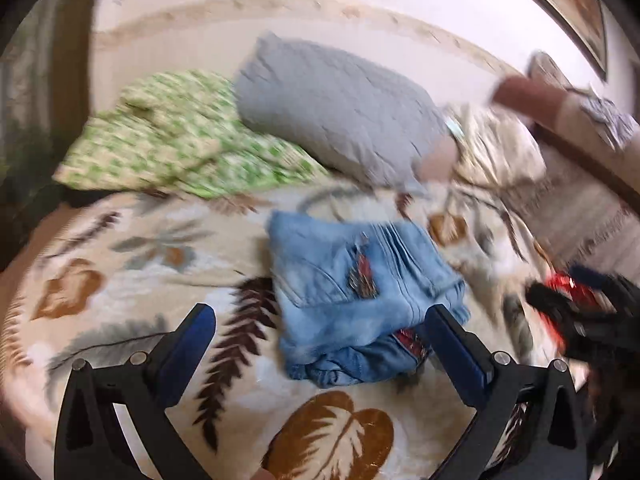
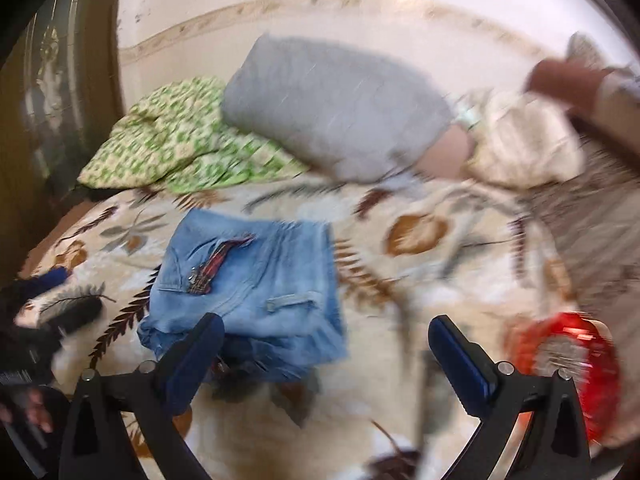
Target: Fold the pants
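Light blue denim pants (image 1: 360,300) lie folded into a compact bundle on a leaf-patterned bedspread (image 1: 120,288). In the right wrist view the pants (image 2: 248,300) sit left of centre. My left gripper (image 1: 320,320) is open and empty, its right finger over the bundle's near edge. My right gripper (image 2: 326,332) is open and empty, its left finger over the bundle's near right corner. The other gripper shows as a black and blue blur at the right edge of the left wrist view (image 1: 592,308) and at the left edge of the right wrist view (image 2: 44,304). Both views are motion-blurred.
A grey pillow (image 1: 340,108) and a green patterned pillow (image 1: 168,136) lie at the bed's head against a pale wall. A cream pillow (image 2: 520,140) lies to the right. A red shiny object (image 2: 568,368) lies on the bedspread at the right.
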`<control>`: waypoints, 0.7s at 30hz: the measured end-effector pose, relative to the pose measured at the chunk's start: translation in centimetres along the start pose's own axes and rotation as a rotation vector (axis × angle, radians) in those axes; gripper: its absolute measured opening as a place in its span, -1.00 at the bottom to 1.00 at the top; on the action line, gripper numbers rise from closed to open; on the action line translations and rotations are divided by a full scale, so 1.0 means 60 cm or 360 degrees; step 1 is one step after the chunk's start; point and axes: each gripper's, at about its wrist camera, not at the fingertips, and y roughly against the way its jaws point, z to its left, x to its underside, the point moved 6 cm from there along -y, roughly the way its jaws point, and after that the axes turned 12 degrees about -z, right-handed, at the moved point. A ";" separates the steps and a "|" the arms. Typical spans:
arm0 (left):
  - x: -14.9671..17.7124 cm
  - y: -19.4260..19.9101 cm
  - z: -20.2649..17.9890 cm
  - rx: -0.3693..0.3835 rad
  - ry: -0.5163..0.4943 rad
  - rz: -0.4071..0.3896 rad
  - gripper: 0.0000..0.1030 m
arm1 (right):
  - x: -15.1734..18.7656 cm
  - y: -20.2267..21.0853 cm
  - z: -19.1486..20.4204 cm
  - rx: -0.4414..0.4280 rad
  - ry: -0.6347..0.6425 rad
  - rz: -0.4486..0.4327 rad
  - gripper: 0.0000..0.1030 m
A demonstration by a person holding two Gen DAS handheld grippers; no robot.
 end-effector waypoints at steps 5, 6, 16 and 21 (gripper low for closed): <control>0.030 0.049 -0.002 -0.0140 -0.0004 0.0026 1.00 | 0.031 0.101 -0.007 0.0147 -0.0146 -0.0043 1.00; 0.044 0.052 -0.001 -0.0121 0.0028 0.0060 1.00 | 0.050 0.114 -0.005 0.0157 -0.0188 -0.0021 1.00; 0.051 0.078 -0.014 -0.0140 -0.0125 0.0061 1.00 | 0.084 0.151 0.005 0.0177 -0.0162 0.0006 1.00; 0.050 0.081 -0.013 -0.0143 -0.0133 0.0062 1.00 | 0.079 0.153 0.007 0.0175 -0.0159 -0.0005 1.00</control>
